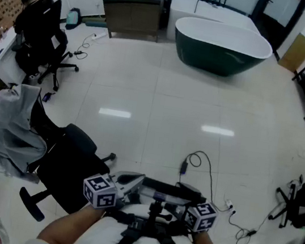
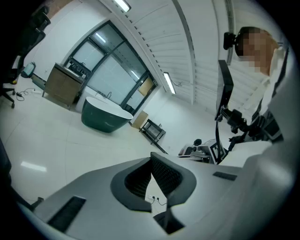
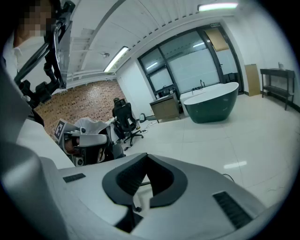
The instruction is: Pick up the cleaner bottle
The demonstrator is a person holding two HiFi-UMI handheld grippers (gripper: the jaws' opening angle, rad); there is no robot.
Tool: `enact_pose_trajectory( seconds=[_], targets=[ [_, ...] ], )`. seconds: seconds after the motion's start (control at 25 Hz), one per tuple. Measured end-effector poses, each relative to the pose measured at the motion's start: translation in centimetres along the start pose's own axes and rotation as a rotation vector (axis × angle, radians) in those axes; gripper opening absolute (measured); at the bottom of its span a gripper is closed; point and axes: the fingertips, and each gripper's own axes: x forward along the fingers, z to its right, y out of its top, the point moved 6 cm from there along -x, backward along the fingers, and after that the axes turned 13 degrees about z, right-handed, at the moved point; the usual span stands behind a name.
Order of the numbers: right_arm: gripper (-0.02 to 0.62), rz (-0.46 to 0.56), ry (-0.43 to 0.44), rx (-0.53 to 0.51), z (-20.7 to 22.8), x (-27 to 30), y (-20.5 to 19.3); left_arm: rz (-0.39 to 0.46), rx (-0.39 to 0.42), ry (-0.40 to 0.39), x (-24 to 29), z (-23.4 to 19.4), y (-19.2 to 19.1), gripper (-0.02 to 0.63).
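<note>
At the left a black chair (image 1: 72, 160) with a grey cloth (image 1: 2, 129) over its back stands on the floor (image 1: 160, 108). Just right of it, low in the head view, the left claw (image 2: 151, 160) is clenched on nothing, and beside it the right claw (image 3: 146, 158) is clenched empty too. Farther off, right of centre, stands a dark tub (image 1: 222, 46); the cleaner bottle cannot be made out in any view.

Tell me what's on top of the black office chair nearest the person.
A grey garment hangs over the chair and covers most of its backrest. The seat is bare. Whatever lies under the cloth cannot be seen.
</note>
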Motion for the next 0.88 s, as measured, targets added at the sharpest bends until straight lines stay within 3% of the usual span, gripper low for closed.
enact_pose_trajectory(
  seconds=[0.2,0.88],
  targets=[
    [0.008,0.033,0.013,-0.024,-0.3,3.6,1.9,0.042,0.029,0.017,-0.1,-2.7,2.4,0.0],
    [0.008,0.028,-0.048,0.013,-0.7,5.9,2.3,0.005,0.002,-0.011,-1.3,-4.3,3.2,0.0]
  ],
)
